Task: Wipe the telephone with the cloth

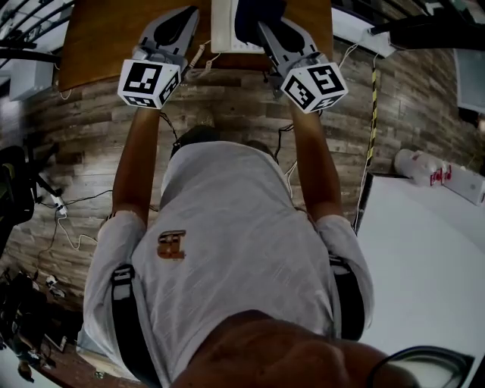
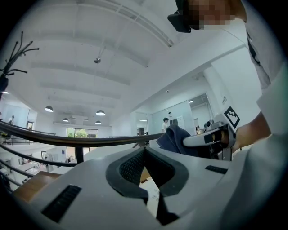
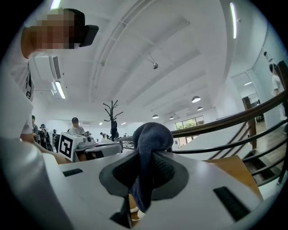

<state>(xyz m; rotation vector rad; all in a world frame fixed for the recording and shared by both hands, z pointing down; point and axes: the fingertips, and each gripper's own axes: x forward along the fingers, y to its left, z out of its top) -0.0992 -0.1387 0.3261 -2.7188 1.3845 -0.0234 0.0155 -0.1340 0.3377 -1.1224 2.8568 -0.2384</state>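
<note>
Dark blue cloth (image 3: 152, 137) bunched between jaws

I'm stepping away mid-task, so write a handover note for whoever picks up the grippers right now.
Left gripper: shut, empty.
Right gripper: shut on the dark cloth.
Telephone: white, on the wooden table ahead, between the two grippers.
Done: cloth is gripped.
Left: wipe the telephone. Whether the cloth touches it yet can't be told.

Head cam looks steeply down over person (image 1: 227, 250), w/ left gripper (image 1: 182, 23) & right gripper (image 1: 273, 34) at frame top. Gripper cams sit close behind own jaws, tilted up at ceiling (image 2: 90, 54); each sees the other gripper & railing (image 2: 67, 140).
</note>
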